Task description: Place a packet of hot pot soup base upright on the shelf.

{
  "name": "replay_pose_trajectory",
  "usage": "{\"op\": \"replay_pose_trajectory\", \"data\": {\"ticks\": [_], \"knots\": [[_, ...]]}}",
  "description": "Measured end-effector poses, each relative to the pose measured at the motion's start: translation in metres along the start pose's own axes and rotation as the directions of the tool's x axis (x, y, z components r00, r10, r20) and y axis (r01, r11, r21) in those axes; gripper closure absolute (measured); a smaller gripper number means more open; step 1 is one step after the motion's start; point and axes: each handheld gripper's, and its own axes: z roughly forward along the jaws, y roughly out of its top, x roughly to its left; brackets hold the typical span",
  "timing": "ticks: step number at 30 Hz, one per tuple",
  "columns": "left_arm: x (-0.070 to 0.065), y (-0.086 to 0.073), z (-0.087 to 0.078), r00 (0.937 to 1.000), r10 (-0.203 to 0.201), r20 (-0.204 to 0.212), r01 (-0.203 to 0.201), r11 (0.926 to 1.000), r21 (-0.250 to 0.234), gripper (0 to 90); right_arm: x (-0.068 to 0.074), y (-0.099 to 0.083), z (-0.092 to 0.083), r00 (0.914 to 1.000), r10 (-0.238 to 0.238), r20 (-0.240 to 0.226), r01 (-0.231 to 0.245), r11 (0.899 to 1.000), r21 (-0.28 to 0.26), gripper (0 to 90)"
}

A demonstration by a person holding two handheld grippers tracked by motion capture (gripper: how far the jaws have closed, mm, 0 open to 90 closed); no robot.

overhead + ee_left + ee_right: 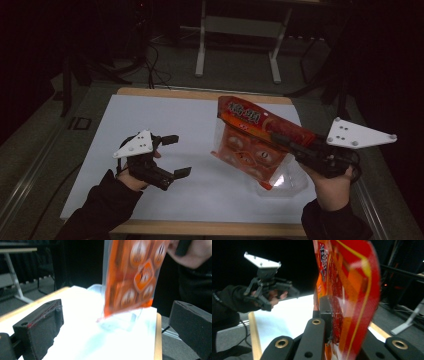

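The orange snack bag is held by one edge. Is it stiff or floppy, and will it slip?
The orange snack bag probably hangs floppy: it tilts down from the right gripper, shut on its top edge. Its glossy film looks slippery, so the grip may creep. It seems light for its size.

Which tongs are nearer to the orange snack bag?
Right. The right tongs are shut on the orange snack bag, holding it up; the left tongs stand open, apart from it across the white sheet.
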Motion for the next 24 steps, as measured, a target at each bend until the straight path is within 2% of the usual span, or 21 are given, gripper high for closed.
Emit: {"op": "replay_pose_trajectory", "data": {"ticks": [5, 9, 12, 15, 19, 24], "knots": [[0.002, -0.016, -0.004, 0.9991, -0.04, -0.011, 0.04, 0.9989, 0.023, 0.0, -0.009, 0.007, -0.016, 0.9984, 0.0, 0.057, 0.001, 1.0, -0.016, 90.0], [0.003, -0.03, -0.007, 0.9983, -0.051, -0.029, 0.051, 0.9983, 0.027, 0.1, -0.017, 0.009, -0.031, 0.9935, 0.005, 0.113, -0.001, 1.0, -0.029, 90.0], [0.002, -0.04, -0.01, 0.9968, -0.053, -0.059, 0.054, 0.9984, 0.018, 0.1, -0.024, 0.009, -0.041, 0.9886, 0.01, 0.15, -0.006, 1.0, -0.028, 90.0], [0.001, -0.049, -0.012, 0.9949, -0.068, -0.074, 0.069, 0.9976, 0.006, 0.1, -0.032, 0.005, -0.049, 0.9825, 0.027, 0.184, -0.024, 0.999, -0.022, 90.0], [-0.001, -0.064, -0.011, 0.9941, -0.056, -0.092, 0.059, 0.998, 0.022, 0.1, -0.043, -0.003, -0.058, 0.9745, 0.041, 0.221, -0.038, 0.999, -0.015, 90.0], [-0.002, -0.082, -0.009, 0.9926, -0.073, -0.097, 0.077, 0.9963, 0.039, 0.1, -0.053, -0.014, -0.064, 0.9661, 0.062, 0.251, -0.061, 0.998, -0.01, 90.0]]}}
